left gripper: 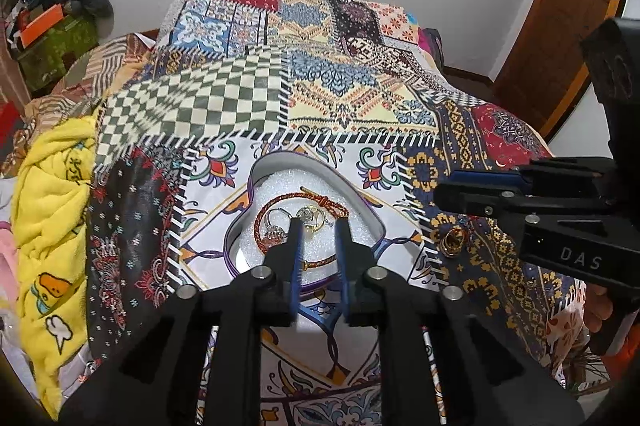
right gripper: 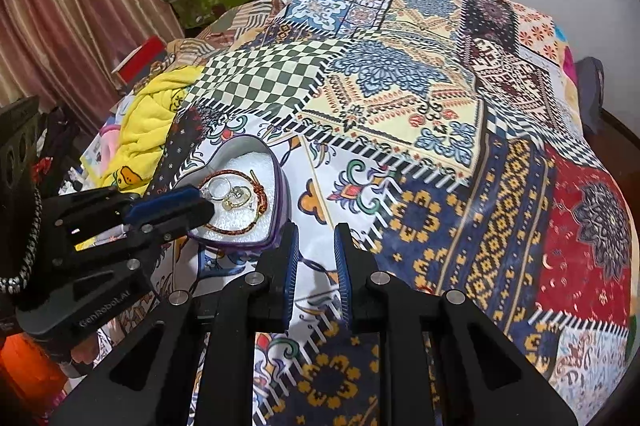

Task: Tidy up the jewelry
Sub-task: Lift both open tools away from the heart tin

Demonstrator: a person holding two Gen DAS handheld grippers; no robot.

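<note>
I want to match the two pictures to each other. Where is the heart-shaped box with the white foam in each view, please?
Left wrist view: the heart-shaped box lies low in the centre, just beyond the left gripper, whose fingers reach over it.
Right wrist view: the heart-shaped box lies left of centre, with the left gripper reaching in from the left.
Shared landmark: the red braided bracelet on the foam.

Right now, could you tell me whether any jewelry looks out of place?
Yes: a gold ring lies loose on the patchwork quilt, to the right of the heart-shaped box that holds the other rings and the red cord bracelet.
</note>
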